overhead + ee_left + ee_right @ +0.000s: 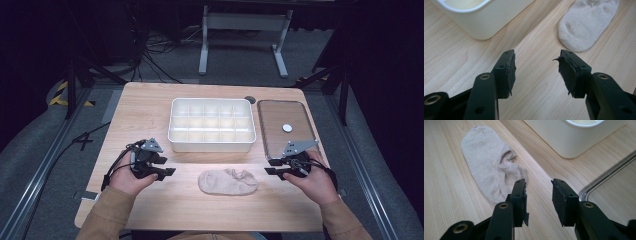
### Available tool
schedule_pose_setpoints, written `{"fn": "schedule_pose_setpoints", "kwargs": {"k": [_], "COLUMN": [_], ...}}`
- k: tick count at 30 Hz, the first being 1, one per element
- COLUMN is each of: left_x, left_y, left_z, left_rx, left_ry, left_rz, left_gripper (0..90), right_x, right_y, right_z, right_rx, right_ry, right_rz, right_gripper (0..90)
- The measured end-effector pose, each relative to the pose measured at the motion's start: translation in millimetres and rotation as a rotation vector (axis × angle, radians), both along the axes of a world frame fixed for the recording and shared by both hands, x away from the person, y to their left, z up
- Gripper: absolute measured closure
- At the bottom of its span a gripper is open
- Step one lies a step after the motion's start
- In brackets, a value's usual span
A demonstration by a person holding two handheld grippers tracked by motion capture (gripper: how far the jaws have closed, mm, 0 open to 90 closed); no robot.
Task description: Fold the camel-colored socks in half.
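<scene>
Resting low over the pale wooden worktop (150,200), the left gripper (165,166) sits at the near left, held in the person's left hand (131,181). Its jaws stand well apart, nothing between them; in the left gripper view only bare wood shows in the gap.

Centre, near edge: a beige sock (228,181) lies flat and slightly rumpled, between the two grippers and touching neither. Toe end points left, opening toward the right. In the left gripper view the sock (587,23) lies ahead and to the right of the jaws.

Behind the sock: a white divided box (211,125), many small compartments, all looking empty. Just right of it, a clear lid (285,127) with a white round knob, lying flat.

Right: the right gripper (273,166) in the right hand (312,182), jaws parted, empty. In the right gripper view the sock's opening end (491,170) lies just beside the left-hand jaw tip; contact cannot be told.
</scene>
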State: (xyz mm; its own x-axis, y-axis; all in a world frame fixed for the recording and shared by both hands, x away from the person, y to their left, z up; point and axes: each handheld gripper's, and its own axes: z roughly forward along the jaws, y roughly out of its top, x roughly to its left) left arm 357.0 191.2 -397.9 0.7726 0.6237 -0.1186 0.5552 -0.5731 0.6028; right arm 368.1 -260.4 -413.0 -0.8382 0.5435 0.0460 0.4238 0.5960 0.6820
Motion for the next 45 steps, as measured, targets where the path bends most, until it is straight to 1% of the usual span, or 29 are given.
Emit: {"fn": "schedule_pose_setpoints", "kwargs": {"k": [1, 3, 5, 7, 9, 11, 12, 14, 15, 16, 18, 19, 20, 22, 23, 24, 26, 28, 29, 30, 31, 32, 36, 37, 38, 39, 41, 42, 45], "left_x": [0.0, 1.3, 1.9, 3.0, 3.1, 2.9, 2.7, 2.5, 2.3, 1.8, 2.0, 2.1, 2.1, 2.3, 2.4, 2.4, 2.0, 1.0, 1.2, 0.6, 0.3, 0.6, 0.9, 1.4, 1.8, 1.8, 2.1, 2.4, 2.9], "left_y": [-2.7, -6.6, -10.5, -13.2, -16.7, -20.8, -22.8, -24.6, -26.5, -27.7, -29.3, -30.2, -30.2, -31.4, -32.3, -32.9, -35.2, -38.3, -39.4, -40.6, -42.2, -43.3, -46.3, -46.8, -47.3, -48.0, -49.0, -50.0, -52.2], "left_z": [-0.1, -0.5, -1.2, -1.7, -2.6, -2.9, -3.1, -3.2, -3.7, -4.0, -4.9, -6.3, -6.3, -8.7, -10.4, -10.8, -13.2, -14.7, -15.3, -15.9, -16.5, -17.6, -20.8, -22.2, -22.9, -24.3, -25.8, -27.5, -30.2], "left_rx": [-0.003, -0.002, -0.007, -0.001, 0.000, 0.006, 0.006, 0.010, 0.006, 0.005, 0.010, 0.014, 0.014, 0.021, 0.017, 0.026, 0.017, 0.021, 0.021, 0.014, 0.012, 0.008, 0.013, 0.013, 0.015, 0.008, 0.016, 0.014, 0.012], "left_ry": [-0.001, -0.007, -0.007, -0.008, -0.006, 0.005, 0.012, 0.012, 0.014, 0.016, 0.014, 0.015, 0.015, 0.019, 0.022, 0.027, 0.027, 0.027, 0.018, 0.018, 0.028, 0.024, 0.038, 0.036, 0.046, 0.048, 0.055, 0.054, 0.058], "left_rz": [0.002, -0.014, -0.013, -0.022, -0.033, -0.047, -0.054, -0.061, -0.069, -0.068, -0.072, -0.073, -0.073, -0.071, -0.072, -0.075, -0.082, -0.090, -0.098, -0.094, -0.100, -0.104, -0.102, -0.103, -0.107, -0.103, -0.106, -0.106, -0.109], "left_gripper": [48.0, 48.0, 48.0, 48.3, 49.5, 50.9, 51.8, 52.8, 52.8, 52.9, 52.8, 52.7, 52.7, 52.7, 52.7, 52.7, 52.7, 52.7, 52.7, 52.7, 52.7, 52.7, 51.8, 51.7, 51.5, 51.5, 51.5, 51.5, 51.2], "right_x": [-0.9, -2.0, -3.5, -5.1, -7.2, -9.1, -10.0, -11.7, -11.7, -12.4, -13.5, -14.5, -14.5, -15.1, -15.6, -15.9, -16.3, -16.8, -17.1, -17.5, -17.7, -17.8, -15.6, -14.9, -13.9, -13.4, -11.9, -11.3, -10.7], "right_y": [0.3, -0.3, -1.2, -1.5, -0.6, 1.1, 2.3, 4.9, 4.9, 6.5, 8.8, 11.4, 11.4, 14.4, 16.0, 18.3, 21.3, 27.3, 29.4, 31.5, 32.8, 34.6, 37.5, 38.1, 39.0, 39.8, 41.1, 41.3, 41.5], "right_z": [0.3, 0.8, 0.6, -0.3, -1.4, -2.4, -2.5, -2.8, -2.8, -3.0, -3.9, -5.7, -5.7, -8.8, -10.1, -11.6, -13.4, -16.6, -17.9, -19.1, -20.0, -21.6, -27.8, -29.8, -32.2, -34.3, -38.9, -40.8, -44.1], "right_rx": [0.001, 0.008, 0.014, 0.019, 0.032, 0.057, 0.058, 0.053, 0.053, 0.054, 0.060, 0.052, 0.052, 0.047, 0.043, 0.037, 0.037, 0.036, 0.037, 0.036, 0.037, 0.039, 0.032, 0.029, 0.024, 0.016, -0.005, -0.018, -0.029], "right_ry": [-0.002, -0.006, -0.004, -0.010, -0.013, -0.011, -0.011, -0.014, -0.014, -0.014, -0.004, 0.020, 0.020, 0.041, 0.046, 0.054, 0.056, 0.060, 0.061, 0.065, 0.067, 0.070, 0.079, 0.084, 0.085, 0.091, 0.103, 0.101, 0.112], "right_rz": [0.002, -0.001, -0.006, -0.004, -0.001, 0.001, 0.002, 0.006, 0.006, 0.011, 0.024, 0.039, 0.039, 0.056, 0.063, 0.073, 0.084, 0.105, 0.110, 0.114, 0.120, 0.124, 0.113, 0.112, 0.111, 0.106, 0.104, 0.107, 0.104], "right_gripper": [64.2, 64.7, 66.1, 68.4, 72.1, 76.9, 81.4, 85.5, 85.5, 88.2, 88.8, 88.9, 88.9, 88.9, 88.9, 88.9, 89.0, 89.1, 89.1, 89.0, 89.0, 88.9, 89.0, 88.9, 88.9, 88.9, 88.9, 88.9, 89.0]}}
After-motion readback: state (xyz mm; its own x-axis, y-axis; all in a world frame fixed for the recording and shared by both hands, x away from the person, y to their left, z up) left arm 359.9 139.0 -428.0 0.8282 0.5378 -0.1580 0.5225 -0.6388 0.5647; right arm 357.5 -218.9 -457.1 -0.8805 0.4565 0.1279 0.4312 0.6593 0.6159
